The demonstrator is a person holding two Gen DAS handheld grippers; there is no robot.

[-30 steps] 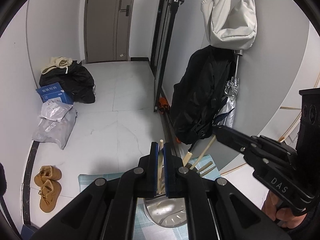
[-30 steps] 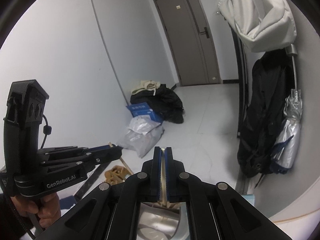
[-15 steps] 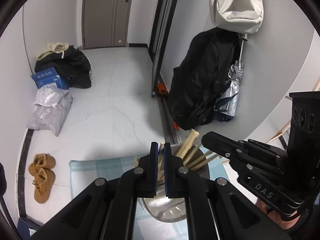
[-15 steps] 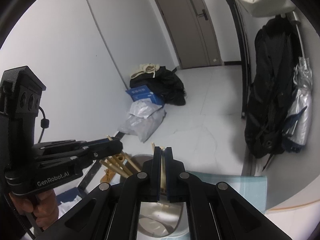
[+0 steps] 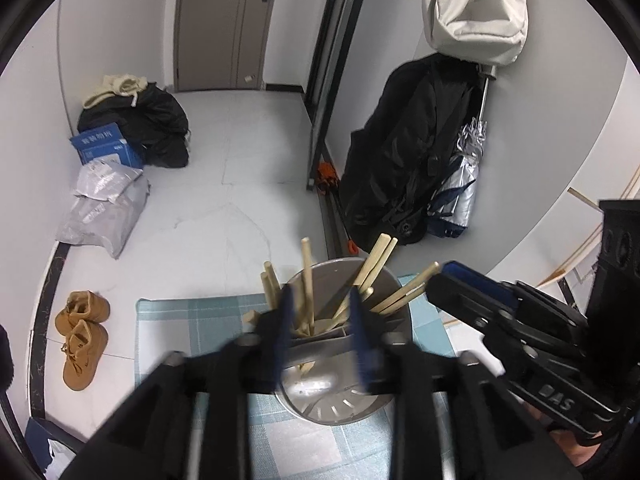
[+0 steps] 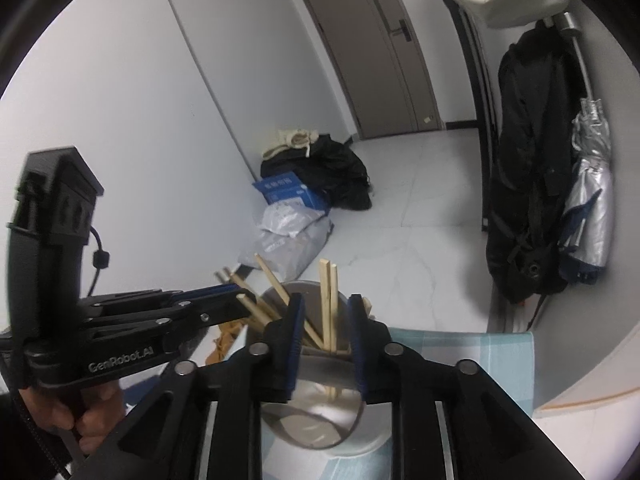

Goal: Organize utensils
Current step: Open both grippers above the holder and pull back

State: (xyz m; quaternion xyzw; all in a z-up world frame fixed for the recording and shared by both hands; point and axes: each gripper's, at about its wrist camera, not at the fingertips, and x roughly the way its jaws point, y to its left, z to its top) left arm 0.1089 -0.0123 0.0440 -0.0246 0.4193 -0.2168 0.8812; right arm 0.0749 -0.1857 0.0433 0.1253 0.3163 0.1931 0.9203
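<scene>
A round steel utensil holder (image 5: 394, 316) stands on a blue checked cloth (image 5: 192, 320) and holds several wooden chopsticks (image 5: 307, 268). My left gripper (image 5: 320, 312) is open right above the holder, with a chopstick standing free between its blue pads. My right gripper (image 6: 323, 324) is open over the same holder (image 6: 320, 416), with two chopsticks (image 6: 328, 304) standing loose between its fingers. Each gripper shows in the other's view: the right one (image 5: 452, 280) beside the holder, the left one (image 6: 228, 300) at the holder's left rim.
The cloth covers a small table with its edge just beyond the holder. On the floor below lie brown shoes (image 5: 82, 340), grey parcels (image 5: 104, 208) and a blue box (image 5: 106, 146). A black jacket (image 5: 404, 152) and a silver umbrella (image 5: 464, 188) hang on the right wall.
Both grippers tipped down over the holder and opened. The chopsticks they were pinching now stand loose in the holder.
</scene>
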